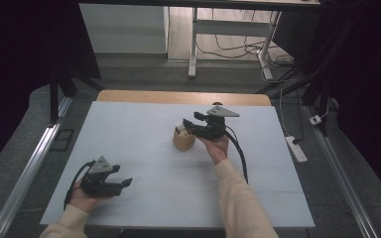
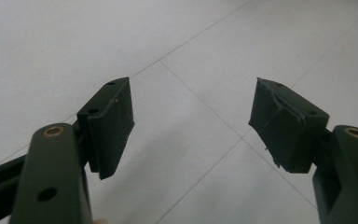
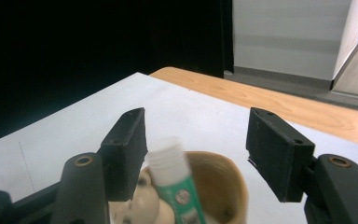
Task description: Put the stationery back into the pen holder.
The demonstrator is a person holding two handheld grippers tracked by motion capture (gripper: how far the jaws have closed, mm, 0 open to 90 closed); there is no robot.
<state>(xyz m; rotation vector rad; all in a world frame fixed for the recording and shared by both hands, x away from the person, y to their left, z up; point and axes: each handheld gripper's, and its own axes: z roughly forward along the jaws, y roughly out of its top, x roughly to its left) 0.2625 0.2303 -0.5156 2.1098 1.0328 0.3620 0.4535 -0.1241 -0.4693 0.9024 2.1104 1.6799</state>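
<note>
Here, right gripper (image 3: pixel 193 158) over a tan cup (image 3: pixel 223 186) near mid-bench, jaws apart, nothing clamped. Inside the cup, a green-and-white tube (image 3: pixel 177 179) with a white cap, leaning toward the left jaw, plus a pale rounded piece low down, too cut off to name. Likely trouble: closing off-centre and pushing the tilted tube against the rim, tipping the light cup; or pinching the slick cap and losing it on the lift. Tube between the jaws, nearer the left one, cap about level with the pads. Left gripper (image 2: pixel 191 126) low over the white bench (image 1: pixel 144 134) at the near left, jaws spread, holding nothing, well apart from the cup.
</note>
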